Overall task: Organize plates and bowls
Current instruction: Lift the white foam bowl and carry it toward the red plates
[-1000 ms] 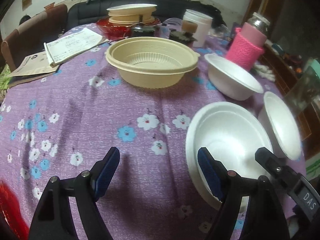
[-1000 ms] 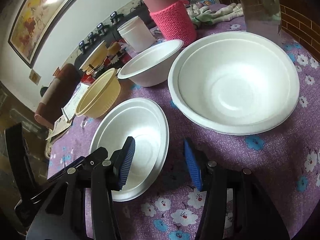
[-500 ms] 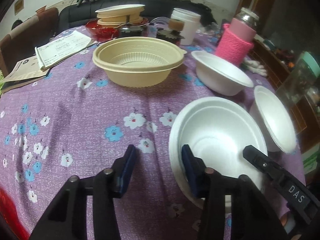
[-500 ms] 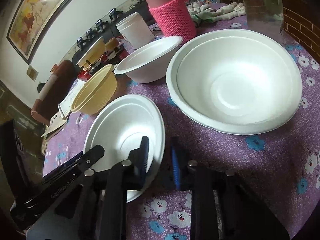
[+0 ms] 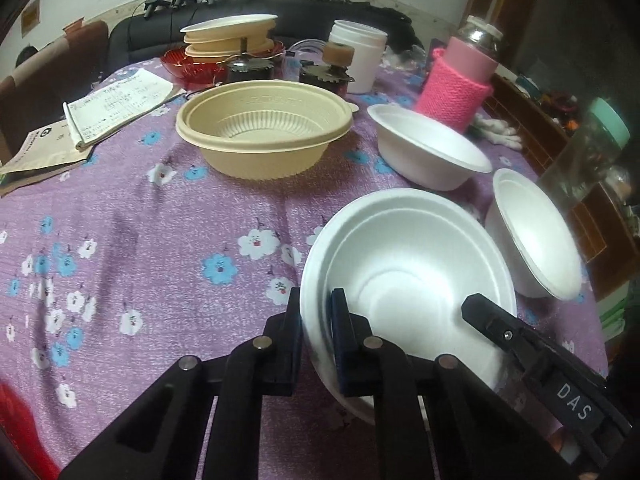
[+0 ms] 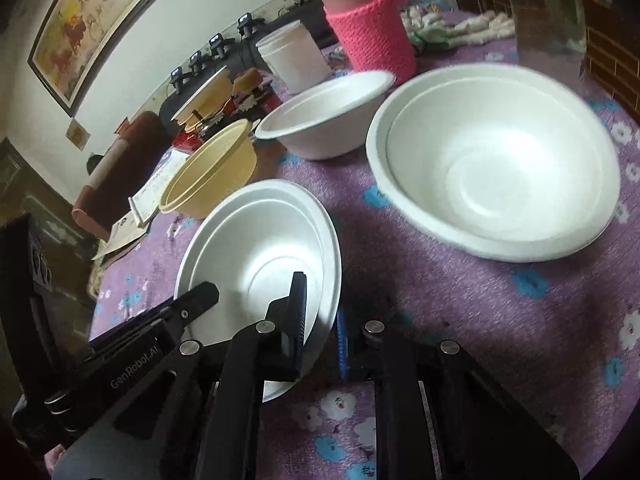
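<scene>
A white foam bowl (image 5: 412, 264) (image 6: 256, 240) sits on the purple flowered tablecloth (image 5: 140, 240). My left gripper (image 5: 316, 300) is closing on its near left rim, one pad outside and one inside, and both press the wall. My right gripper (image 6: 320, 300) is closing on the opposite rim of the same bowl, and its pads pinch the edge. Each view shows the other gripper's finger over the bowl. Around it stand a beige ribbed bowl (image 5: 264, 136), a second white bowl (image 5: 428, 152) and a third white bowl (image 5: 536, 236) (image 6: 492, 160).
At the back are a pink knit-sleeved bottle (image 5: 456, 88), a white tub (image 5: 358, 56), small dark jars and beige plates stacked on a red dish (image 5: 228, 36). Papers (image 5: 116, 100) lie at the left. A glass jar with a green lid (image 5: 592, 148) stands by the right table edge.
Both grippers went from wide open to closed on the white bowl's rim. The left one shifted right until the rim lay between its pads.
</scene>
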A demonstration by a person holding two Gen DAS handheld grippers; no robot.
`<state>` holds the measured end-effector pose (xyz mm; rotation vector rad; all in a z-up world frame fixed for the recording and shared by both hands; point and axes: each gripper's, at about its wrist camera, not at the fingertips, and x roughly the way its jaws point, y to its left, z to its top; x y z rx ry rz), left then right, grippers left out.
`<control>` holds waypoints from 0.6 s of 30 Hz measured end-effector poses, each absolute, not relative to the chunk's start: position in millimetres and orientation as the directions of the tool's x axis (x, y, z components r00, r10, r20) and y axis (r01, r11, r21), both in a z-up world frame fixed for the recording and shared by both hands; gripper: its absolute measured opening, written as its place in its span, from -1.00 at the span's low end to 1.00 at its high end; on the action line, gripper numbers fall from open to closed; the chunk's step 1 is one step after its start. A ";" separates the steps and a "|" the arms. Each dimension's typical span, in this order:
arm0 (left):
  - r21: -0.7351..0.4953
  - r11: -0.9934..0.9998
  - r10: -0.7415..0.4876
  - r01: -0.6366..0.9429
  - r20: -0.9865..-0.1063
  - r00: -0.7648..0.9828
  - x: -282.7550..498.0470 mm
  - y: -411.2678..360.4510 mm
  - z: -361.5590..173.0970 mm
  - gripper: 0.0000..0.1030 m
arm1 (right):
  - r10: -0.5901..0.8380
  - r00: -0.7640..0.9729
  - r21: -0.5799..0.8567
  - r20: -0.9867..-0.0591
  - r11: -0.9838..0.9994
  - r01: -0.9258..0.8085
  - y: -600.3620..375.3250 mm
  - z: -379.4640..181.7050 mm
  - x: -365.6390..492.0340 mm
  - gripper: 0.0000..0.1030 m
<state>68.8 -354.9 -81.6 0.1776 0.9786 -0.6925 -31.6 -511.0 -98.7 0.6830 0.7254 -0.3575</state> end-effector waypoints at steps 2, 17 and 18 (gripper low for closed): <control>-0.163 0.780 -0.452 0.605 -0.815 0.363 68.1 -352.6 -80.1 -0.78 | -0.063 0.704 0.450 -0.707 0.728 0.517 -508.5 -98.8 -31.8 -0.78; -0.118 0.839 -0.402 0.532 -0.793 0.458 30.3 -288.9 -66.2 -0.75 | -0.043 0.735 0.428 -0.677 0.789 0.440 -445.6 -83.5 -47.6 -0.77; -0.113 0.841 -0.400 0.529 -0.790 0.466 25.6 -283.8 -63.8 -0.75 | -0.040 0.741 0.434 -0.670 0.789 0.435 -442.2 -82.2 -50.6 -0.77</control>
